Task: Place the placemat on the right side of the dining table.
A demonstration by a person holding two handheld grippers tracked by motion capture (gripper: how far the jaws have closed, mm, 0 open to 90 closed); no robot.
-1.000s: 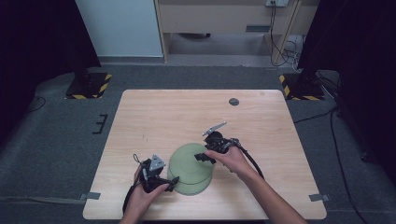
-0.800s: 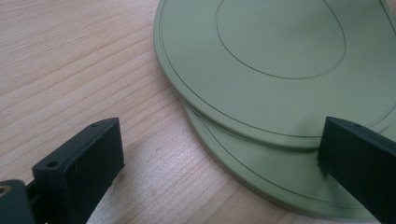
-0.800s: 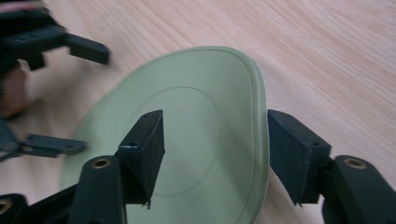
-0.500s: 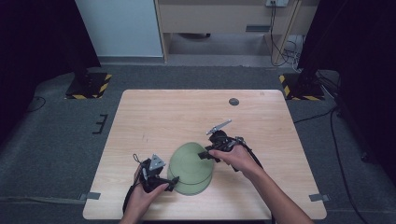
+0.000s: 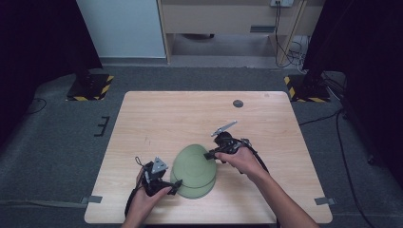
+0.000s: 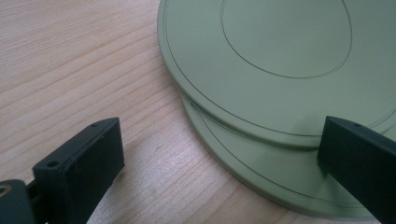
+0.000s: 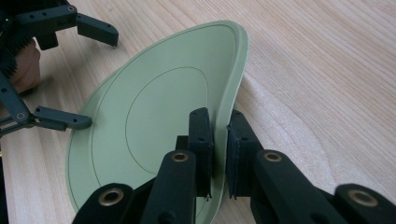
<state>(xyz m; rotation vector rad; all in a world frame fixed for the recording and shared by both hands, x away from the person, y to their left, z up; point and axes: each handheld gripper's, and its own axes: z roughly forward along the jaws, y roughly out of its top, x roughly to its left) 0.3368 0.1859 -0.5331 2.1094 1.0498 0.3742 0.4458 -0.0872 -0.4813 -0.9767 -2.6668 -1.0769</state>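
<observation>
Two pale green plates lie stacked near the table's front. The upper plate (image 5: 192, 164) (image 6: 280, 56) (image 7: 154, 121) sits shifted over the lower plate (image 5: 197, 192) (image 6: 261, 172). My right gripper (image 5: 211, 154) (image 7: 219, 149) has just been closing and is now shut on the upper plate's right rim, which is tilted up off the table. At the stack's near-left edge my left gripper (image 5: 176, 184) (image 6: 219, 158) (image 7: 100, 79) stands open, one jaw over the bare wood and one over the lower plate's rim, touching neither plate.
The wooden table (image 5: 157, 118) has a small dark round disc (image 5: 238, 103) near its far edge. Black and yellow stand feet (image 5: 90, 88) (image 5: 304, 88) rest on the grey floor beyond the table's far corners.
My right gripper's jaws went from open to shut on the upper plate's rim, and that side of the plate has tipped up. The left gripper has stayed where it was.
</observation>
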